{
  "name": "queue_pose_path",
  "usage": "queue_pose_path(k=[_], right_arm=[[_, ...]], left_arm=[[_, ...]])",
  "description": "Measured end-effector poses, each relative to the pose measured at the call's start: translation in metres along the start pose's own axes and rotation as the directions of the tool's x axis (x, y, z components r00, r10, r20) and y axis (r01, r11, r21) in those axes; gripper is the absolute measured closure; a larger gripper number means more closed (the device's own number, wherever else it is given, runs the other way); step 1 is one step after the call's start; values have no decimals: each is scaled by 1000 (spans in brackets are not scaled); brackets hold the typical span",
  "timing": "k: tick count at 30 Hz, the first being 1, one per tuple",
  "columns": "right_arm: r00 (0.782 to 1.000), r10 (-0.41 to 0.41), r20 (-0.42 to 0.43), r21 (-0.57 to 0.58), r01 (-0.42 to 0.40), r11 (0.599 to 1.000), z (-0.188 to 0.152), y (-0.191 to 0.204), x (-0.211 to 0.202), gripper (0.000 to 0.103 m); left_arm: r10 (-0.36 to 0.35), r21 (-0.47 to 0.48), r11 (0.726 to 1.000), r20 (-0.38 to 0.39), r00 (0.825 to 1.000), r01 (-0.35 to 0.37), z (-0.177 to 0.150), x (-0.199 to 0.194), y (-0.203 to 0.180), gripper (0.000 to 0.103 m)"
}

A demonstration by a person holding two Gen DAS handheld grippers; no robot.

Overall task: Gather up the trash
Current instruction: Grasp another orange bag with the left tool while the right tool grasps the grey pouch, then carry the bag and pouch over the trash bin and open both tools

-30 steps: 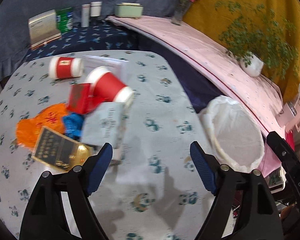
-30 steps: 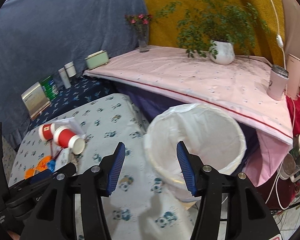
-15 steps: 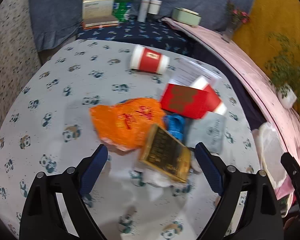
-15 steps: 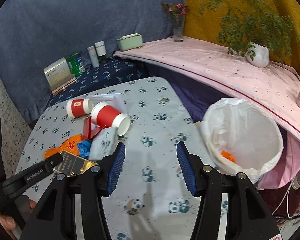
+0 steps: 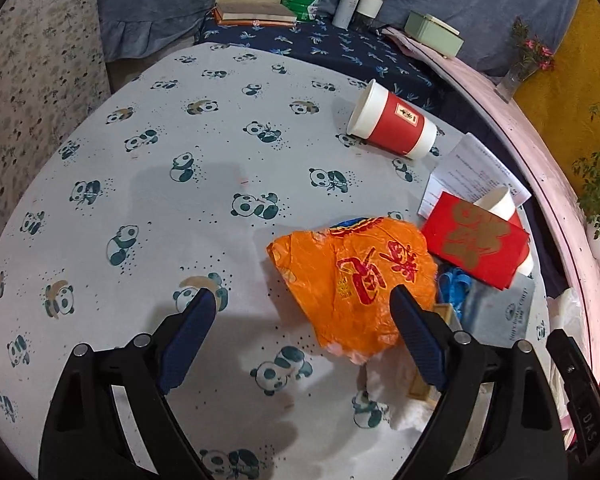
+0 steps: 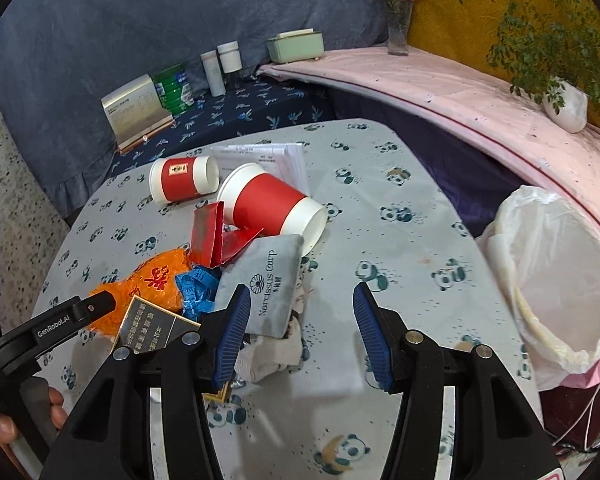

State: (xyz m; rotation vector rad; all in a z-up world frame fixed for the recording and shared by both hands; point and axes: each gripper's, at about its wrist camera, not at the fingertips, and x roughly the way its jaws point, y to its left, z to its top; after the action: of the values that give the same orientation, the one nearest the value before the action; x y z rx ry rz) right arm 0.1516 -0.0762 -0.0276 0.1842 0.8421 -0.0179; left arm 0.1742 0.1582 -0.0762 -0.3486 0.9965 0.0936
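A pile of trash lies on the panda-print table [image 5: 160, 184]: an orange wrapper [image 5: 352, 280], a red envelope [image 5: 476, 246], two red-and-white paper cups [image 5: 392, 124] [image 6: 272, 208], a grey pouch [image 6: 274, 284], blue tape [image 6: 194, 288], a gold-black box [image 6: 152, 328] and white tissue [image 6: 272, 354]. My left gripper [image 5: 300, 328] is open and empty, just above the orange wrapper's near left edge. My right gripper [image 6: 300, 332] is open and empty over the grey pouch and tissue. A white-lined bin [image 6: 560, 284] stands at the table's right edge.
Printed paper sheets [image 6: 272, 160] lie under the cups. Boxes and bottles [image 6: 216, 66] stand on the dark blue surface behind. A pink-covered shelf [image 6: 480, 104] with a potted plant [image 6: 560, 104] and a flower vase [image 6: 398, 28] runs along the right.
Both grippers swung left, away from the bin. My left gripper now faces the orange wrapper; my right gripper moved from over the bin to the trash pile. Both stayed open.
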Motion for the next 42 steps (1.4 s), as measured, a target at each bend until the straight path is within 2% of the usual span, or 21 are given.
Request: queue_pose_path(k=[5,7,9,11,13,17,23,31,36,42], right_arm=[[999,8,-48,2,-8,1000,-1,6,27,51],[998,8,-60,2,-8,1000,-2,8,35,53],[997,17,-69,1,-17,1000,-2,9,40,60],[996,30,-82,-4,-31,1000,-2,10,43,79],[996,39,-85,-17,-40,999,-2,14,43,87],[997,50,-63,-43,-53,998,-2,20,32,96],[997,82,9,-34,-81,996,6,17,-2,98],[989,94,118,-11,-94,996,18,3,-56,98],[983,86,165,3,-87,996,18,-11,-83,98],[979,54,197,35,-62,997,13,-38,-106,98]], left_arm=[[-15,9,1000,-43,999,16,4,21,0,33],[-28,12,1000,-61,998,29,5,28,0,46],[-31,21,999,-68,997,32,6,31,-1,57],[-49,24,998,-68,996,51,7,31,-2,73],[-78,20,997,-84,993,80,7,31,-2,88],[-63,39,997,-49,997,65,8,21,-7,91],[-71,49,996,28,997,69,14,-12,-11,91],[-128,87,989,129,983,117,18,-69,-32,92],[-175,140,978,154,973,154,9,-96,-61,92],[-219,218,958,142,965,185,-10,-110,-102,92]])
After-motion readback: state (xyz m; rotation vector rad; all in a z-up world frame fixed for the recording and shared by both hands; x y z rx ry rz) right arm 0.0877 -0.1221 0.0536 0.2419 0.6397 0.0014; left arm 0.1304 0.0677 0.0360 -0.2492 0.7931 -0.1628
